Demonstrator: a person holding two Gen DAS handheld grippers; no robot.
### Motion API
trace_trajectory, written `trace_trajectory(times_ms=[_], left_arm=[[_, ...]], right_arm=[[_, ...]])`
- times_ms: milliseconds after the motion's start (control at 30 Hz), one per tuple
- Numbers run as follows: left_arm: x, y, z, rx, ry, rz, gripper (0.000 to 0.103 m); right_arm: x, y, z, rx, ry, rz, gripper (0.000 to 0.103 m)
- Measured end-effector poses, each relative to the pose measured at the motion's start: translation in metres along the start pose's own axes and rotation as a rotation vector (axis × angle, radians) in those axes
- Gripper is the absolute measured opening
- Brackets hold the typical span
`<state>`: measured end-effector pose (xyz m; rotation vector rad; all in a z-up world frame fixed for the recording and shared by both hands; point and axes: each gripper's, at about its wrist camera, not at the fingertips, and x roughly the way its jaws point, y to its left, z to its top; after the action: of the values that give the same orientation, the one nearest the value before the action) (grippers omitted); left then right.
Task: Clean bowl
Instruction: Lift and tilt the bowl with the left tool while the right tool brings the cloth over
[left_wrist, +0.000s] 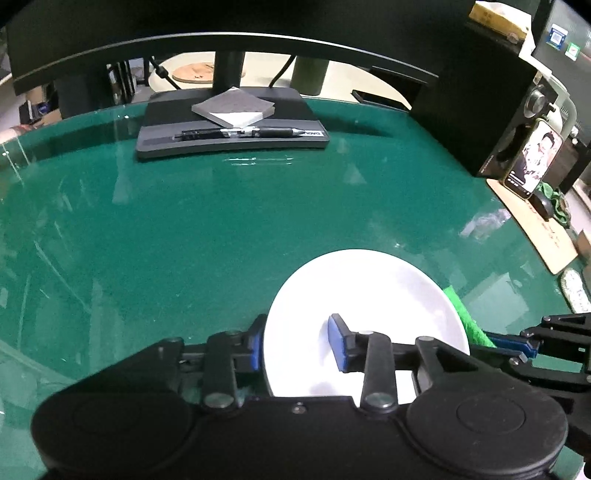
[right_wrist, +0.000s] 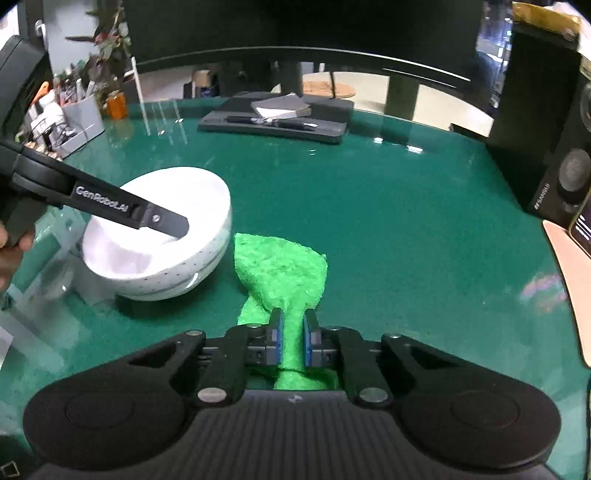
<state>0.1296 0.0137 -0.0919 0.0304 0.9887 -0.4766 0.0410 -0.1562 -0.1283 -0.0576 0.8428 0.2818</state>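
White bowl (right_wrist: 155, 240), speckled on its outer wall, sits tilted on the green desk (right_wrist: 388, 229), mouth turned toward the near left edge. In the right wrist view it lies left of centre, nearer the front of the desk than the back.

Left gripper (left_wrist: 301, 341): one blue-padded finger inside the bowl, the other outside against the wall, so the rim is clamped between them. In the right wrist view the same gripper's black finger reaches down over the rim into the bowl. A hand (right_wrist: 9, 251) holds its handle at the left edge of that view.

Bright green cloth (right_wrist: 284, 273) lies on the desk just beside the bowl on its right; from these views I cannot tell whether they touch. Right gripper (right_wrist: 293, 339): both blue pads pinched tight on the near, bunched end of the cloth; the far end spreads flat on the desk.

Toward the back edge: dark monitor base (left_wrist: 232, 136) carrying a grey notepad (left_wrist: 234, 109) and a black pen (left_wrist: 240, 133). Black speaker (right_wrist: 554, 147) at the right back corner. Phone (left_wrist: 533, 160) with a lit screen leans beside it at the right edge.
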Motion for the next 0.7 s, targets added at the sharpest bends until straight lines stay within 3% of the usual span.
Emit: trace_trajectory(times_ms=[233,500,567,700], left_arm=[[0.0,-0.001,-0.001,0.008,0.001,-0.005,0.033],[0.0,0.0,-0.002,0.027,-0.009,-0.016,0.033],[0.0,0.0,-0.002,0.029,-0.008,-0.017,0.033],[0.0,0.0,-0.003,0.033,-0.004,-0.022,0.033]], right_arm=[[-0.032,0.034,0.0,-0.125,0.005,0.218,0.009],[-0.055,0.059,0.001,-0.259,-0.05,0.339,0.009],[-0.055,0.06,0.002,-0.264,-0.05,0.331,0.009],[-0.035,0.046,0.001,-0.198,-0.009,0.234,0.009]])
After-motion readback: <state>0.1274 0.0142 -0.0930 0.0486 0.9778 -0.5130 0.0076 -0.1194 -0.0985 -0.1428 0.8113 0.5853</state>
